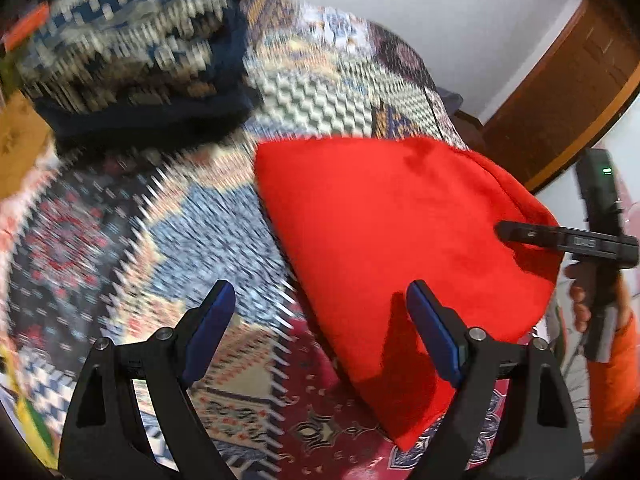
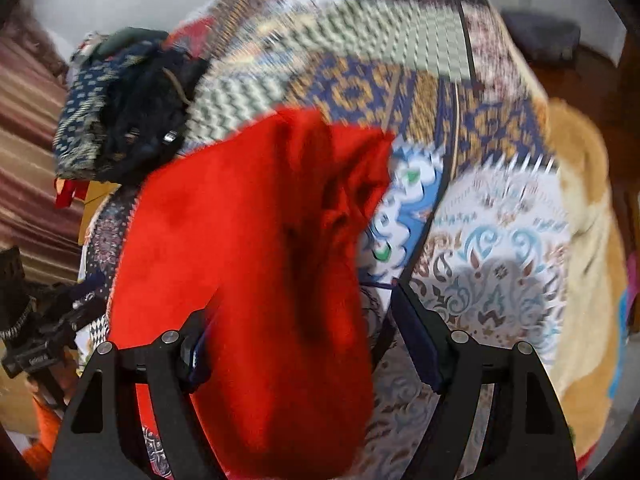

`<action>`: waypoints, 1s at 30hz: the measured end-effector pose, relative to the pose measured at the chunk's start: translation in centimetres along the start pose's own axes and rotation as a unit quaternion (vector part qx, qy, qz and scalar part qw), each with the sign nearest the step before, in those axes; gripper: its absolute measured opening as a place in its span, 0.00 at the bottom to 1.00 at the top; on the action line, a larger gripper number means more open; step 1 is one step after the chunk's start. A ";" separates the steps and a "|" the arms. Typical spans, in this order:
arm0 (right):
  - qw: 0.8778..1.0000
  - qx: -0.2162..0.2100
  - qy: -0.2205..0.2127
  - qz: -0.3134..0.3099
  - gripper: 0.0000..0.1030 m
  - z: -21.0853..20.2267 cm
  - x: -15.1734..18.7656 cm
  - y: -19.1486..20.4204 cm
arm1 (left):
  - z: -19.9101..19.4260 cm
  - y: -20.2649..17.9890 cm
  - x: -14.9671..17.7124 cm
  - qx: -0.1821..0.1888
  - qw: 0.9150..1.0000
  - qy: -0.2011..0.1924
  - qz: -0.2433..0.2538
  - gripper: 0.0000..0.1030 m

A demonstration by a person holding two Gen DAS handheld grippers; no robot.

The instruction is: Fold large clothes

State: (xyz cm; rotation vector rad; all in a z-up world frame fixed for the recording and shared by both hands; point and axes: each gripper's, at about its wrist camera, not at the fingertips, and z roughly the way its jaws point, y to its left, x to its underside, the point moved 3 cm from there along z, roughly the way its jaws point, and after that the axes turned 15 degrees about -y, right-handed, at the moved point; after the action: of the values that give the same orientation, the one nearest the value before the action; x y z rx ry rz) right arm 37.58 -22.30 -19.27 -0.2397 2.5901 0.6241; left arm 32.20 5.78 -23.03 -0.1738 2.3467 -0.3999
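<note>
The left tool [image 1: 320, 328] stands with its jaws wide and nothing between them, poised over the near left corner of the red garment [image 1: 400, 248]. The right tool [image 2: 304, 344] also stands wide; the garment's near end bulges up between its fingers, and from the right wrist view it cannot be told whether the pads press on it. The garment lies on the patterned bedspread [image 1: 180, 240], already doubled into a compact slab. It is plain red, matte and fleecy, thick at the fold, with a loose rumpled flap [image 2: 352, 168] at its far right corner. Judged soft, limp and light, not slippery and not fragile; it should sag if lifted by one point. Best hold: both near corners, pinching all layers at the edge. Beyond the garment's far left corner sits a dark blue patterned pile of clothes [image 1: 132, 52].
</note>
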 end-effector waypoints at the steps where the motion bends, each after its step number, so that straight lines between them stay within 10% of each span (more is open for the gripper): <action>1: 1.000 -0.012 0.015 0.021 0.74 0.7 0.1 -0.7 | 0.7 0.0 0.3 0.013 1.000 0.014 -0.013 0.85; 6: 0.995 -0.062 0.039 0.064 0.74 1.7 -0.4 -1.5 | 4.1 0.7 1.3 0.101 0.985 0.070 -0.117 0.85; 14: 0.984 -0.121 0.083 0.100 0.73 4.3 -0.7 -1.0 | 7.1 0.2 0.6 0.133 0.974 0.090 -0.159 0.85; 19: 0.981 -0.133 0.086 0.112 0.49 4.3 -0.3 -0.6 | 8.1 -0.6 0.5 0.145 0.973 0.095 -0.154 0.84; 30: 0.981 -0.144 0.048 0.118 0.24 0.1 -1.2 1.7 | 3.8 -3.6 -2.2 0.121 0.990 0.042 -0.056 0.37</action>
State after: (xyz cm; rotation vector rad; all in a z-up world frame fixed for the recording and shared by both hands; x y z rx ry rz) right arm 38.20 -20.70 -18.13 -0.0536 2.6343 1.1004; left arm 36.45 1.99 -22.98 -0.1747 2.3535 -0.7549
